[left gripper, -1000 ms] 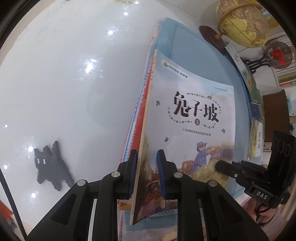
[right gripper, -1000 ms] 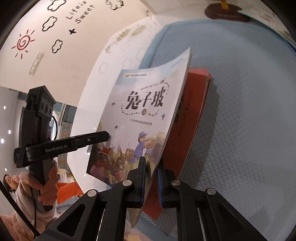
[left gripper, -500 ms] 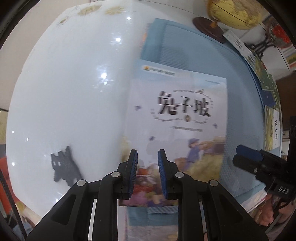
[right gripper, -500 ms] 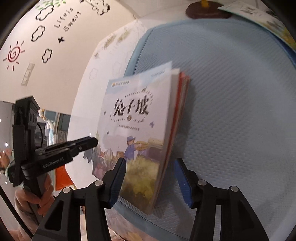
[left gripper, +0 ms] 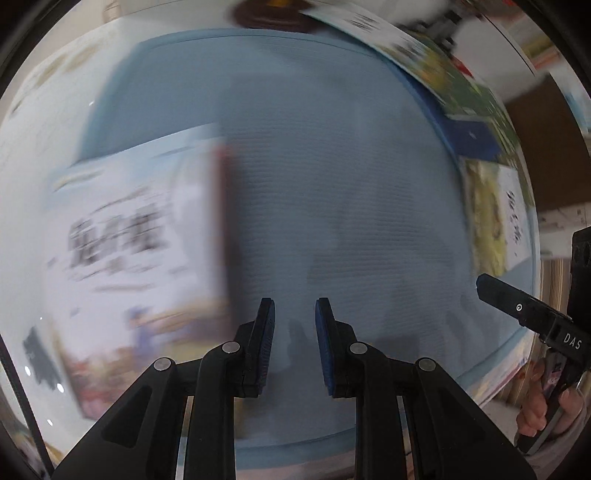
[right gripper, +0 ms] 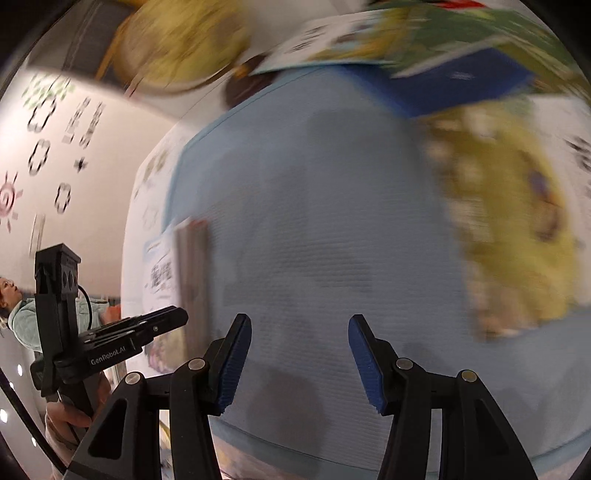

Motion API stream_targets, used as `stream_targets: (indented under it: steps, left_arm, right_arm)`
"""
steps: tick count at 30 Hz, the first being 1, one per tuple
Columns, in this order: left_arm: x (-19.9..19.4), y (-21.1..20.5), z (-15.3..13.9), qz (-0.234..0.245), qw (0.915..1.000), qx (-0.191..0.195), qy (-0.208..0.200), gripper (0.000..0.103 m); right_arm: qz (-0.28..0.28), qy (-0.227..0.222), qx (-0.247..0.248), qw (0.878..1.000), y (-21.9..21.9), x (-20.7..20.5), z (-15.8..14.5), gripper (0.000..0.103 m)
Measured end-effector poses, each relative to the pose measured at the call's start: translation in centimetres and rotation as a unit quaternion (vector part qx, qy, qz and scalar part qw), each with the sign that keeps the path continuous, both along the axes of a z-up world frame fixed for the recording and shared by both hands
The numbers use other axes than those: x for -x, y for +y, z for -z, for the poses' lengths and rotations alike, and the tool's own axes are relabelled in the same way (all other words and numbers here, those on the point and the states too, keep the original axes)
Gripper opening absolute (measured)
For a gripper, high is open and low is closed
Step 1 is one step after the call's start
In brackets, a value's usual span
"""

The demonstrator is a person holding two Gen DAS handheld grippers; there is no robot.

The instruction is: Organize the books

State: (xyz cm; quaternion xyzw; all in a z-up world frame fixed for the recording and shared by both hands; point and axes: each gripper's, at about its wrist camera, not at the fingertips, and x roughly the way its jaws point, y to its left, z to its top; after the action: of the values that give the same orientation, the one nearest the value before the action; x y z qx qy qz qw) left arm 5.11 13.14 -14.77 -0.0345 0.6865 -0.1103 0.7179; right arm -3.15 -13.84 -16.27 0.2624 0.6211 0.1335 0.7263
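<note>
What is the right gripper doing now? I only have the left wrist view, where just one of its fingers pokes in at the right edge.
Observer: The right gripper is open over the blue mat. Its jaws have just been opening, and nothing is between them.
Operator: Which book is nearest it?
Observer: A yellow-covered book lies up and to the right of its fingers, apart from them.
Operator: And the dark base at the top of my view?
Observer: It carries what looks like a yellowish globe, though that is heavily blurred.
</note>
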Motion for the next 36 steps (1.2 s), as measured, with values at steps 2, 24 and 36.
stream_targets:
  steps: [2, 24, 36]
  left_arm:
    - [-0.7, -3.2, 0.1, 0.023, 0.9997, 0.000, 0.000, 0.020]
    - [-13.4, -27.2, 2.5, 0.158, 0.9859, -0.024, -0.050, 0.024]
    - [-5.7, -25.3, 3.5, 0.179, 0.9831, -0.016, -0.038, 0.031]
  right_arm:
    - [0.023, 0.006, 0.000, 1.000, -3.0, 0.7, 0.3, 0.054]
    - [0.161, 0.053, -0.038, 0.985, -22.8, 4.1, 3.9, 0.054]
    - [0.112, 0.037, 0.031, 0.993, -20.4, 1.5, 3.3, 0.065]
